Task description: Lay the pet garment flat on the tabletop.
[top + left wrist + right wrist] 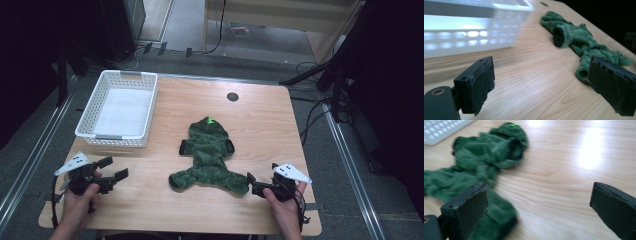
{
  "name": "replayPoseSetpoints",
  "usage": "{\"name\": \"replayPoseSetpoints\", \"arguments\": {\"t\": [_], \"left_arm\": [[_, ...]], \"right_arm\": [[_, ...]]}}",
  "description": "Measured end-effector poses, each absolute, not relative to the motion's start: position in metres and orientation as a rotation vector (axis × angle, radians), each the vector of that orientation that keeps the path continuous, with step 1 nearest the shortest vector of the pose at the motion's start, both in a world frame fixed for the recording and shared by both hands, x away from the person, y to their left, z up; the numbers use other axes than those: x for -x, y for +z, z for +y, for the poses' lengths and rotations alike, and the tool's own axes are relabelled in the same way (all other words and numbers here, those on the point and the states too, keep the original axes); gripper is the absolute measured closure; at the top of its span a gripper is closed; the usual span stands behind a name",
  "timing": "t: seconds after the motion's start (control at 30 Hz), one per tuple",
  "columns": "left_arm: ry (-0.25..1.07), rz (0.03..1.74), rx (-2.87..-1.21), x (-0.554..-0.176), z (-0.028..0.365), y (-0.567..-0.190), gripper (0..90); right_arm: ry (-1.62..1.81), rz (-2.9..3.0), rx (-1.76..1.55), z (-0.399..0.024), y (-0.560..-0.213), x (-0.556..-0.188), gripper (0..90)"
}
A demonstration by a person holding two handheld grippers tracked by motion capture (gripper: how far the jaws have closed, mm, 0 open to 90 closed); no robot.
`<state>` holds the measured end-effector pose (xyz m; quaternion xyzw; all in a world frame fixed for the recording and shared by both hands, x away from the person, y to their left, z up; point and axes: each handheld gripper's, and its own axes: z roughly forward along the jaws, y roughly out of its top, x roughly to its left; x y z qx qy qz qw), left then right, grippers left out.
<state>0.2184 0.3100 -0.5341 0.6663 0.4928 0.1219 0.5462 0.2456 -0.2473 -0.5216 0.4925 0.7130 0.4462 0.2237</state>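
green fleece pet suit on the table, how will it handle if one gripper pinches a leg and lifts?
The green fleece suit lies flat and rumpled on the wooden table, so it is probably floppy and would drape from the pinch. Its thin plush fabric looks light for its spread. The fuzzy pile should grip the jaw pads well; a push would likely bunch it rather than slide it.

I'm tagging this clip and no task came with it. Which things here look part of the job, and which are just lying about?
Likely in play:
fuzzy green hooded pet outfit
white perforated plastic basket
left hand-held gripper, open
right hand-held gripper, open

Just there:
black round grommet in the wooden table
floor cables
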Motion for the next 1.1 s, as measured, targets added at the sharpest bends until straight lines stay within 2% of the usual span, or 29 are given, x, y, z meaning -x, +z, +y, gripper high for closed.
{"name": "replayPoseSetpoints", "arguments": {"t": [0.07, 0.13, 0.23, 0.43, 0.73, 0.87, 1.1], "left_arm": [[0.313, 1.191, -1.557, -0.212, 0.334, -0.535, 6.1], [0.317, 1.198, -1.552, -0.211, 0.339, -0.536, 0.8], [0.387, 1.259, -1.550, -0.201, 0.366, -0.539, 0.8], [0.417, 1.328, -1.512, -0.194, 0.389, -0.545, 0.8], [0.459, 1.353, -1.564, -0.200, 0.381, -0.551, 0.8], [0.499, 1.378, -1.608, -0.202, 0.376, -0.552, 0.8], [0.497, 1.381, -1.619, -0.203, 0.374, -0.553, 0.8]], "right_arm": [[1.225, 1.952, -1.375, -0.258, -0.524, -0.244, 1.0], [1.226, 1.944, -1.384, -0.263, -0.525, -0.243, 0.4], [1.206, 1.917, -1.420, -0.282, -0.530, -0.239, 0.4], [1.195, 1.884, -1.448, -0.301, -0.533, -0.233, 0.4], [1.204, 1.858, -1.482, -0.319, -0.542, -0.225, 0.5], [1.196, 1.851, -1.488, -0.317, -0.542, -0.227, 0.5], [1.197, 1.861, -1.499, -0.317, -0.544, -0.228, 0.5]]}}
